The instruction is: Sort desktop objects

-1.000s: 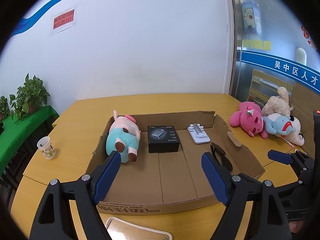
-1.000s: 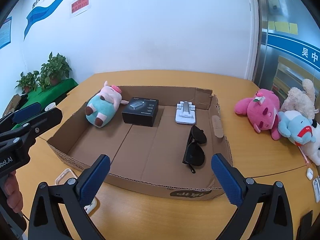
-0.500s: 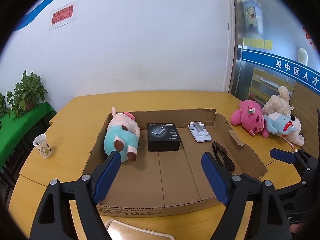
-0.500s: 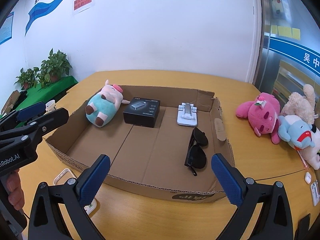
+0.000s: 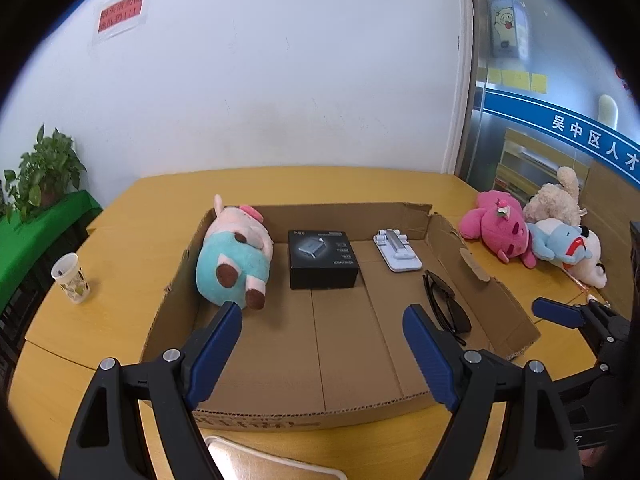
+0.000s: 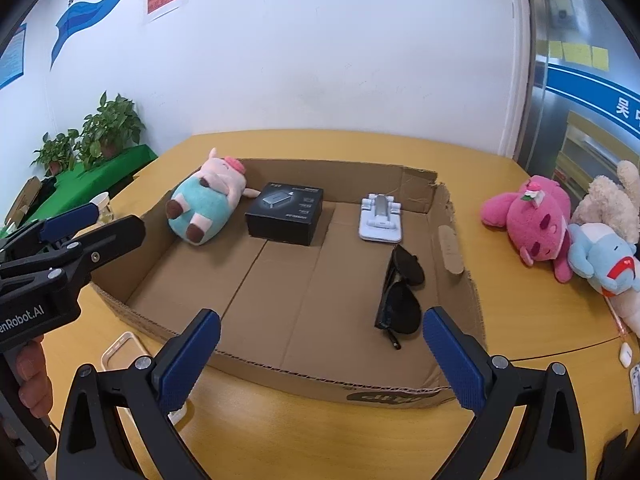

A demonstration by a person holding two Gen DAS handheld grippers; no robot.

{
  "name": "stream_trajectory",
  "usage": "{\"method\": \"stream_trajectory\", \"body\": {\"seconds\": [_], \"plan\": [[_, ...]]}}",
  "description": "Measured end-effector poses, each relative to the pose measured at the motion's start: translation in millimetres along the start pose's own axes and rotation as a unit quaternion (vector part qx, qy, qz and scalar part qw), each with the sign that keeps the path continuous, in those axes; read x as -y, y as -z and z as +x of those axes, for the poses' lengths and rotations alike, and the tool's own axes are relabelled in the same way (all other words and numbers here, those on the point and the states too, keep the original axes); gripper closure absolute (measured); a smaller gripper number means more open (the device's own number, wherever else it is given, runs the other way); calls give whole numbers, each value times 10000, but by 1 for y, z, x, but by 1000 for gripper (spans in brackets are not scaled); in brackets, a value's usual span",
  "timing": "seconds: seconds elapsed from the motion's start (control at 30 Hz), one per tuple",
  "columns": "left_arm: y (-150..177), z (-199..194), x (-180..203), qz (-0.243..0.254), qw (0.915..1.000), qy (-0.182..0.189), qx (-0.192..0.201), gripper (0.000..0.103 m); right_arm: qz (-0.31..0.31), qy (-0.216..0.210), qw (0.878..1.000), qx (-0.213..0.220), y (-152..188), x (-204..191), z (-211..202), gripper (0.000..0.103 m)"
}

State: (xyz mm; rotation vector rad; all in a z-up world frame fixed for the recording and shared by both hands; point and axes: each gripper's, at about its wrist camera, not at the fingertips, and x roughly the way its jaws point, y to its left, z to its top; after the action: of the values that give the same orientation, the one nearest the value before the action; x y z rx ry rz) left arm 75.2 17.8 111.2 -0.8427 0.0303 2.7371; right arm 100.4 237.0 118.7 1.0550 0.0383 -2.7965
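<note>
A shallow cardboard tray [image 5: 256, 410] [image 6: 320, 380] lies on the yellow table. Inside it rest a pig plush in teal [image 5: 234, 258] [image 6: 206, 202], a black box [image 5: 322, 258] [image 6: 286, 214], a white phone stand [image 5: 396, 250] [image 6: 380, 220] and black sunglasses [image 5: 446, 306] [image 6: 400, 292]. My left gripper [image 5: 322, 322] hovers open over the tray's near part, nothing between its blue pads. My right gripper [image 6: 320, 326] is also open and empty above the tray's front edge. A clear phone case [image 5: 256, 460] [image 6: 122, 354] lies on the table before the tray.
Pink, beige and blue plush toys [image 5: 532, 232] [image 6: 568, 224] pile at the right of the table. A paper cup [image 5: 72, 278] stands at the left. Potted plants [image 6: 96, 132] sit on a green shelf beyond. Small white items [image 6: 626, 354] lie at the right edge.
The left gripper has sunk a little and tipped downward, so the tray sits higher in its view. The right gripper has stayed almost still. Both remain open.
</note>
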Motion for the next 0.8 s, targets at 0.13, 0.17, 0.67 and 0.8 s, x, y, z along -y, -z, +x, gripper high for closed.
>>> {"method": "stream_trajectory", "body": {"seconds": [0.13, 0.17, 0.67, 0.8], "plan": [[15, -9, -18, 135, 9997, -161, -93, 20, -127, -450, 9989, -93, 10, -18, 1, 1], [21, -13, -25, 167, 9995, -230, -126, 20, -199, -570, 9981, -139, 15, -25, 2, 1], [97, -5, -93, 143, 9955, -232, -906, 22, -842, -1668, 9741, -1271, 94, -118, 58, 15], [113, 13, -96, 122, 9896, -149, -1426, 53, -912, -1539, 9712, -1575, 103, -111, 71, 53]]}}
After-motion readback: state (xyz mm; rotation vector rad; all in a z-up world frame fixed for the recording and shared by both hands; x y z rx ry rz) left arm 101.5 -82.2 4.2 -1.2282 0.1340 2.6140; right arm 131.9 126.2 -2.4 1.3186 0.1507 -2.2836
